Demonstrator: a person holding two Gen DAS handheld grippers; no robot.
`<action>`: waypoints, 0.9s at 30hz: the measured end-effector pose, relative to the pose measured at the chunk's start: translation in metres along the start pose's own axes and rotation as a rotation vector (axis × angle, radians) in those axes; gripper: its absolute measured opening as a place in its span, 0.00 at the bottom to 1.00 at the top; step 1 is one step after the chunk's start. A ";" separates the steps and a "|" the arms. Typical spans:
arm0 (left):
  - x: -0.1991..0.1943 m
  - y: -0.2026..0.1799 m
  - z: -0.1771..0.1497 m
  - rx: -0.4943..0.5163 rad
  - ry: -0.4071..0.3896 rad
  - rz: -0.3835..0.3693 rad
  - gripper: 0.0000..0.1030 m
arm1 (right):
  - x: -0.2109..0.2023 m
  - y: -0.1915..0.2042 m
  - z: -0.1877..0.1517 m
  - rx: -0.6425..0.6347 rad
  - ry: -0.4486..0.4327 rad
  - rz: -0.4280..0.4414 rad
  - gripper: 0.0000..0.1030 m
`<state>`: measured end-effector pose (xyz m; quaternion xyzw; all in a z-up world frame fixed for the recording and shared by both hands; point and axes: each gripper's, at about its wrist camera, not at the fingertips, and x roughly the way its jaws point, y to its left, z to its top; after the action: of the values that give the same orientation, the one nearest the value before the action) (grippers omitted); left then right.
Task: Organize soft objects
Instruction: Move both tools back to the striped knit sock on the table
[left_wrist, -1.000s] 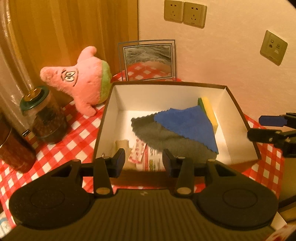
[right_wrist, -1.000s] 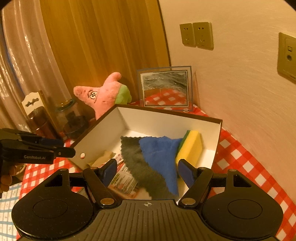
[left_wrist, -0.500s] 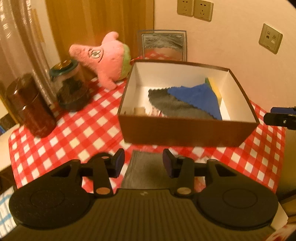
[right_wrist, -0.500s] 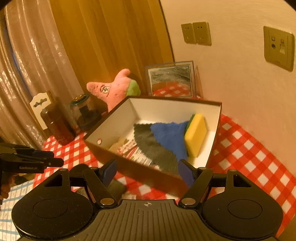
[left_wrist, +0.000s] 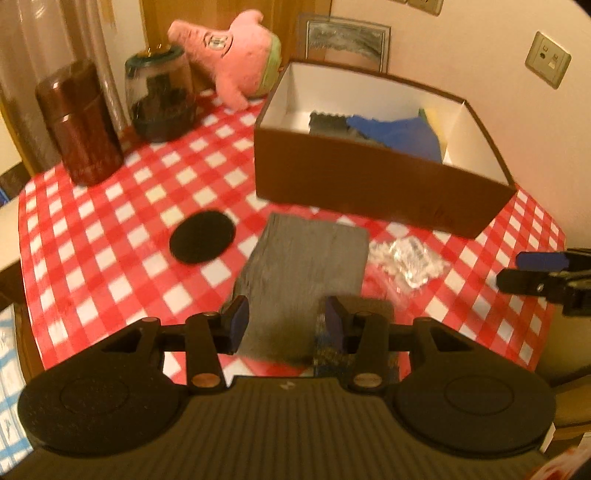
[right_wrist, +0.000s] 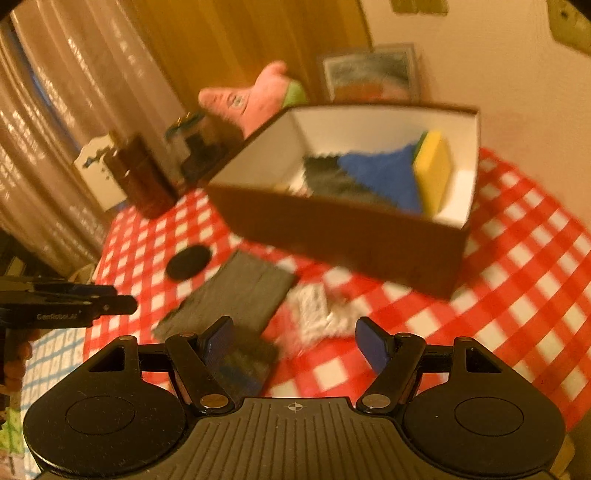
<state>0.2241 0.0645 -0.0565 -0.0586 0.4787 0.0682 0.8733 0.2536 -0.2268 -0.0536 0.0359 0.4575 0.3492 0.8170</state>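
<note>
A brown box (left_wrist: 369, 184) with a white inside stands on the red checked tablecloth (left_wrist: 110, 221); it also shows in the right wrist view (right_wrist: 351, 236). It holds a blue cloth (right_wrist: 380, 173), a grey cloth (right_wrist: 325, 173) and a yellow sponge (right_wrist: 434, 170). A folded grey cloth (left_wrist: 306, 266) lies in front of the box, with a black round pad (left_wrist: 202, 242) to its left and a clear plastic bag (left_wrist: 406, 258) to its right. A pink plush toy (left_wrist: 236, 48) sits behind. My left gripper (left_wrist: 286, 321) is open above the grey cloth's near end. My right gripper (right_wrist: 295, 341) is open and empty.
A brown jar (left_wrist: 79, 122) and a glass jar with a dark lid (left_wrist: 160, 99) stand at the left. A framed picture (left_wrist: 347, 40) leans on the wall behind the box. A small dark scrubber (left_wrist: 354, 339) lies by the near edge.
Both grippers have drawn back and up from the box. The folded grey cloth, black pad and plastic bag on the tablecloth have come into view. Both stay open.
</note>
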 end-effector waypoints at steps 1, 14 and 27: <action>0.001 0.001 -0.004 -0.003 0.009 -0.001 0.41 | 0.004 0.003 -0.004 -0.001 0.013 0.008 0.70; 0.010 0.008 -0.039 -0.031 0.075 -0.006 0.41 | 0.040 0.028 -0.029 0.000 0.104 0.046 0.71; 0.021 0.026 -0.051 -0.051 0.106 -0.009 0.41 | 0.079 0.036 -0.042 0.062 0.173 0.044 0.71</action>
<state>0.1886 0.0827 -0.1023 -0.0863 0.5222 0.0733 0.8453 0.2280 -0.1626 -0.1215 0.0412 0.5361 0.3545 0.7650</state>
